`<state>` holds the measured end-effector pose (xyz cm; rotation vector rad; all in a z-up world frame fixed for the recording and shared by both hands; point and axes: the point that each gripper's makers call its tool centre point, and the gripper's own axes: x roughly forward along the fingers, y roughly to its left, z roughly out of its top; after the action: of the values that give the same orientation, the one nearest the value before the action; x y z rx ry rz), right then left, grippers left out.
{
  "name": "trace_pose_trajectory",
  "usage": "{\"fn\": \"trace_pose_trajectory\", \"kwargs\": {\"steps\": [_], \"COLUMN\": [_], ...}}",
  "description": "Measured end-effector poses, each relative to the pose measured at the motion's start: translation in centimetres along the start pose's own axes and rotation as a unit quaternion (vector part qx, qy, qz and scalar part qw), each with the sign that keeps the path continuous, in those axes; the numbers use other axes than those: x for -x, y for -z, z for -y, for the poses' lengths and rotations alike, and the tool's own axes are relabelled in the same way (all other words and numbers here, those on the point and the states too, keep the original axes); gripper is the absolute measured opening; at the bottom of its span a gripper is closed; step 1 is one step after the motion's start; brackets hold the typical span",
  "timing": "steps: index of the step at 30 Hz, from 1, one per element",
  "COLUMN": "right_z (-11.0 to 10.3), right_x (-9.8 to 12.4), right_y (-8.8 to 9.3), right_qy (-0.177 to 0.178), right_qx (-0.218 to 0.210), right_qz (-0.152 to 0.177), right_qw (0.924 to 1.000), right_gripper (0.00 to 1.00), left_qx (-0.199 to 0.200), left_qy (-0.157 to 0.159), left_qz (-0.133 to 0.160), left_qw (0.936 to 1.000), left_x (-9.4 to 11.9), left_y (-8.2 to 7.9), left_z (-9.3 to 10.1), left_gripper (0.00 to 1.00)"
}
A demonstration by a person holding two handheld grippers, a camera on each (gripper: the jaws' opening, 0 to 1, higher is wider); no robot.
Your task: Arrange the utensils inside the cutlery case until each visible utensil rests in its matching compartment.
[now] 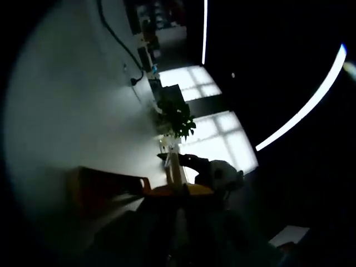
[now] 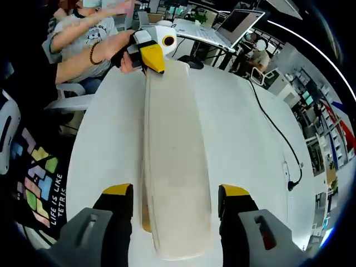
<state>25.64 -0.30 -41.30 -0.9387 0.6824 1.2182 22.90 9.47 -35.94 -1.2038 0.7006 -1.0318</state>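
Note:
A long white cutlery case lies closed on the white table, running away from me. No utensils show. My right gripper is open, with its yellow-tipped fingers either side of the case's near end. At the far end a person's hand holds the left gripper, whose yellow jaws are pinched on the case's end. The left gripper view is dark and rolled; the left gripper shows as close-set yellow tips low in the middle, with the table to the left.
A person in a grey shirt sits at the far left, beside a chair. A black cable crosses the table's right side. A laptop stands at the back. A potted plant stands before bright windows.

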Motion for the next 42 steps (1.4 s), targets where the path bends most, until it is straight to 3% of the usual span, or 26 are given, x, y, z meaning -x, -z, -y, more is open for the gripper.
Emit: {"fn": "trace_pose_trajectory", "kwargs": {"steps": [4, 17, 29, 39, 42], "right_z": [-0.3, -1.3, -1.8, -1.9, -2.0], "right_x": [-0.7, -2.2, -3.5, -4.0, -4.0], "right_y": [-0.2, 0.1, 0.7, 0.9, 1.1], "right_qy": [-0.009, -0.021, -0.030, -0.035, -0.037], "right_qx": [-0.010, -0.020, -0.036, -0.048, -0.052], "right_qz": [-0.005, -0.008, -0.016, -0.016, -0.020], "right_qw": [0.9999, 0.9995, 0.9988, 0.9981, 0.9977], "right_gripper": [0.49, 0.48, 0.48, 0.49, 0.49], "left_qx": [0.001, -0.007, -0.016, -0.003, 0.004], "left_qy": [0.001, -0.016, -0.036, -0.041, -0.037], "left_qz": [0.000, 0.006, 0.005, 0.006, 0.003], "left_qw": [1.0000, 0.9998, 0.9992, 0.9991, 0.9993], "left_x": [0.2, 1.2, 1.3, 1.6, 1.4], "left_y": [1.0, -0.1, 0.5, -0.2, 0.6], "left_z": [0.0, -1.1, -2.0, -3.0, -3.0], "left_gripper": [0.04, 0.04, 0.04, 0.04, 0.04]}}
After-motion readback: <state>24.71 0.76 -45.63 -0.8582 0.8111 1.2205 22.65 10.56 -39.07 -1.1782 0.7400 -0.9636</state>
